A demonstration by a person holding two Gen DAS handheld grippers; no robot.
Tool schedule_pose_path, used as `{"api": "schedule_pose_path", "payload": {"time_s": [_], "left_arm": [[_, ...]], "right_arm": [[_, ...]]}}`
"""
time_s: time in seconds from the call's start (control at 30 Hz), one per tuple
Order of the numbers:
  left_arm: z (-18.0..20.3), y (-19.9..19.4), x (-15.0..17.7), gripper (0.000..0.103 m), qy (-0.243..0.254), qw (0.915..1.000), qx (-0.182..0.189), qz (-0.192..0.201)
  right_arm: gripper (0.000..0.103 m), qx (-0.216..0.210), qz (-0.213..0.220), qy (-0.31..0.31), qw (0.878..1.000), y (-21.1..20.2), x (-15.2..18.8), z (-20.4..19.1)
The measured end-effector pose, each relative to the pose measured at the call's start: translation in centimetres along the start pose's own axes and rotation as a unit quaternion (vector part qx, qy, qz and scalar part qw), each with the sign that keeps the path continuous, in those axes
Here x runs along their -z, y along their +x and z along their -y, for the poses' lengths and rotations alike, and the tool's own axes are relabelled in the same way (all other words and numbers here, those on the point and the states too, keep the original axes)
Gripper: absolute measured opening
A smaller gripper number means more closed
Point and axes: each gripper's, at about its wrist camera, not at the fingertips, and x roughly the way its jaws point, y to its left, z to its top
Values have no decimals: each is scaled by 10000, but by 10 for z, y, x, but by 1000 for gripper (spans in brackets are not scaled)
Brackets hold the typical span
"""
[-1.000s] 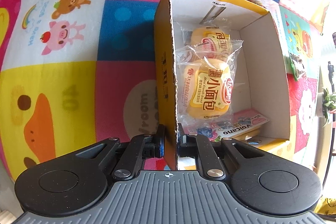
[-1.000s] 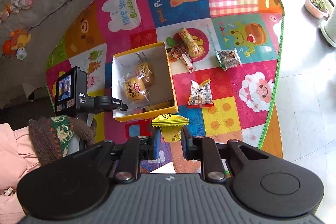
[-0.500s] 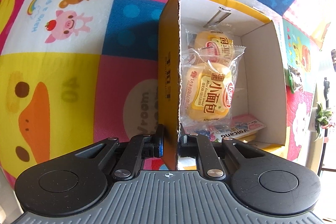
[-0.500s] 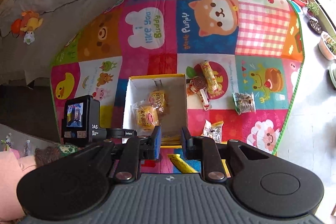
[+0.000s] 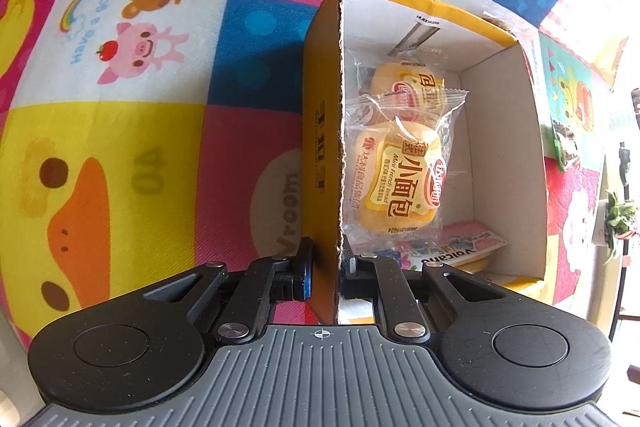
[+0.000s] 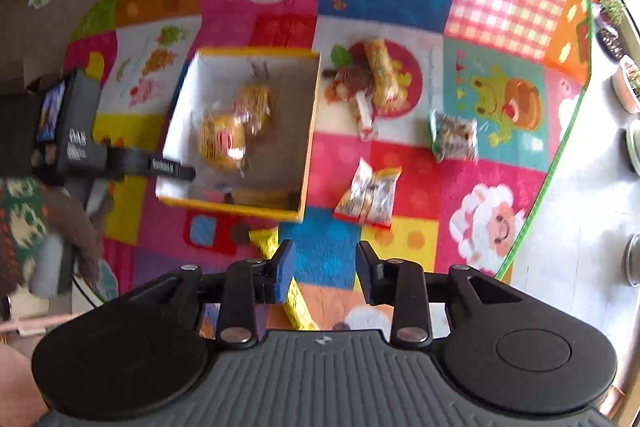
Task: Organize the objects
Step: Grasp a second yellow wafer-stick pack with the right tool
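A yellow cardboard box stands on the play mat. It holds two wrapped bread buns and a flat Volcano packet. My left gripper is shut on the box's near left wall. In the right wrist view the box lies ahead on the left. My right gripper is open and empty above the mat. A yellow snack packet lies on the mat under its left finger. The right view is blurred.
On the mat to the right of the box lie a long yellow snack bar, a lollipop, a twin snack pack and a green-edged packet. Plant pots stand on the floor at the far right.
My right gripper let go of the yellow packet, which dropped onto the mat, then opened wider and moved down toward the mat. My left gripper kept its hold on the box wall.
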Motion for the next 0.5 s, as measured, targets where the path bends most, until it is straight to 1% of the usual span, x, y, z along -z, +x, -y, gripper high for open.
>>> {"api": "schedule_pose_path", "payload": {"time_s": [0.03,0.1,0.17,0.23,0.33,0.4,0.5], "left_arm": [[1,0,0,13,-13,10000,-12,-2],[4,1,-2,13,-10,10000,-40,-3],[8,1,-3,13,31,10000,-80,9],[10,1,-4,13,49,9999,-91,25],[13,2,-5,12,18,9999,-128,25],[15,3,-6,12,14,9999,-144,25],[16,4,-7,12,16,9999,-156,46]], "right_arm": [[34,-72,-129,-202,9997,17,10,-5],[39,-163,-285,-591,9977,47,22,-17],[40,-209,-412,-895,9949,78,30,-29],[40,-267,-552,-996,9931,107,32,-36],[40,-273,-714,-987,9922,141,30,-44],[40,-111,-752,-1082,9912,155,29,-49],[40,-63,-766,-1224,9895,164,28,-55]]}}
